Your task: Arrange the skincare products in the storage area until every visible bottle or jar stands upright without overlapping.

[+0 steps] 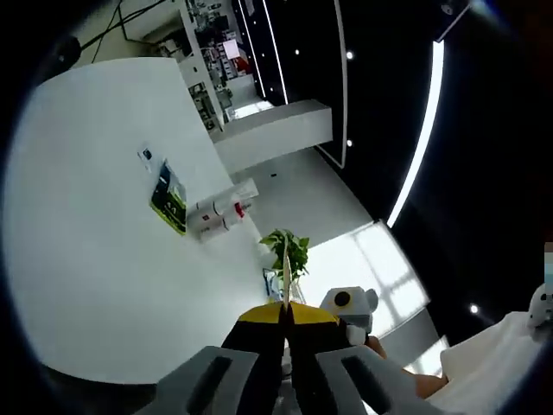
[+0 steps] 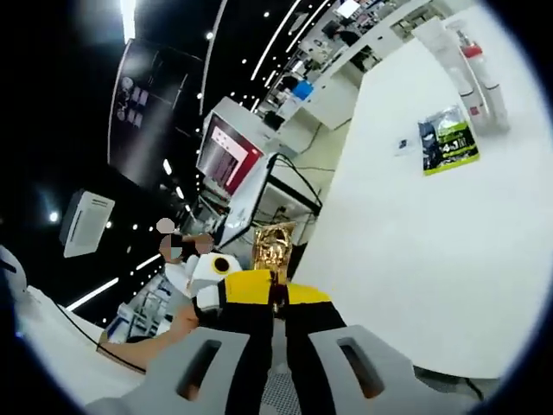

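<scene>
The skincare products are seen lying on the white table point(image 1: 95, 216): two white tubes point(image 1: 220, 210) rest on their sides, close together, next to a flat dark-and-green sachet point(image 1: 169, 198). In the right gripper view the same tubes point(image 2: 471, 73) lie near the table's far edge, one with a red cap, and the sachet point(image 2: 448, 143) lies just beside them. A small dark item point(image 1: 146, 156) is seen a little further along the table; what it is cannot be told.

No product is stood upright, so the arranging is judged not yet begun; the step in hand appears to be the approach. Both grippers are held well apart from the products, off the table's edge. The left gripper point(image 1: 286, 313) has its jaws pressed together with nothing between them. The right gripper point(image 2: 276, 298) is likewise clenched on nothing.

For the next move, a gripper would need to be carried over the table to the tubes and its jaws parted before one tube can be taken by its body, turned on end and set down apart from its neighbour. Tubes on narrow caps are judged likely to topple.
</scene>
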The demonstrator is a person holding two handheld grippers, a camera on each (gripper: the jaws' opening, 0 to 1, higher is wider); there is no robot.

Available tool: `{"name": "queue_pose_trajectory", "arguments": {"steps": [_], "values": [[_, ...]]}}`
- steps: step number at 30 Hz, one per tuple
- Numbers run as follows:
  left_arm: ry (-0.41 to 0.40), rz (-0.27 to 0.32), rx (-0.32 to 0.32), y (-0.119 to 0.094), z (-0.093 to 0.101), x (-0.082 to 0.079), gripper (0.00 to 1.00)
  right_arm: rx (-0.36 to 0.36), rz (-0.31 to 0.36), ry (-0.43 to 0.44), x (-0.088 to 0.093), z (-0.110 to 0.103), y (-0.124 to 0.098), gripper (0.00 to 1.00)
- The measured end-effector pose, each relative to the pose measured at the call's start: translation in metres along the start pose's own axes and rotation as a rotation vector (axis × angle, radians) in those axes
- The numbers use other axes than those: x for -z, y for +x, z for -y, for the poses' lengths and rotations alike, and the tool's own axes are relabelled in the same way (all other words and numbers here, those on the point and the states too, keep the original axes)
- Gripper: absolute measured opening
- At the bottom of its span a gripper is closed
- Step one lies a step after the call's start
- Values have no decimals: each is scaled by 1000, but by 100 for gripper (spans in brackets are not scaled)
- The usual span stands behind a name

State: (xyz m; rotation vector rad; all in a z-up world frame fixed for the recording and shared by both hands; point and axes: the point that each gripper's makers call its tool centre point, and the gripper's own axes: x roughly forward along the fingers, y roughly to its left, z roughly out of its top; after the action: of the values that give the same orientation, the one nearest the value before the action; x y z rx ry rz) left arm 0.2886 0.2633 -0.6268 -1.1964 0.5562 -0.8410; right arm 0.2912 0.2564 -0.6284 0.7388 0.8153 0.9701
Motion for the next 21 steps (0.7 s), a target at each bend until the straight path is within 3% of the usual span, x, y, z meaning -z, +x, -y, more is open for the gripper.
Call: {"name": "queue_pose_trajectory", "arguments": {"steps": [7, 9, 10, 14, 21], "values": [[5, 12, -16, 0, -1, -2, 1, -7, -23, 71, 10, 4, 1, 9], [2, 16, -24, 0, -3, -3, 1, -36, -42, 17, 15, -2, 1, 1], [3, 12, -34, -1, -7, -3, 1, -9, -22, 18, 13, 0, 0, 0], [-3, 37, -15, -2, -5, -8, 1, -35, -3, 53, 9, -3, 3, 0], [-9, 53, -10, -2, -3, -10, 1, -28, 12, 42, 5, -4, 6, 0]]}}
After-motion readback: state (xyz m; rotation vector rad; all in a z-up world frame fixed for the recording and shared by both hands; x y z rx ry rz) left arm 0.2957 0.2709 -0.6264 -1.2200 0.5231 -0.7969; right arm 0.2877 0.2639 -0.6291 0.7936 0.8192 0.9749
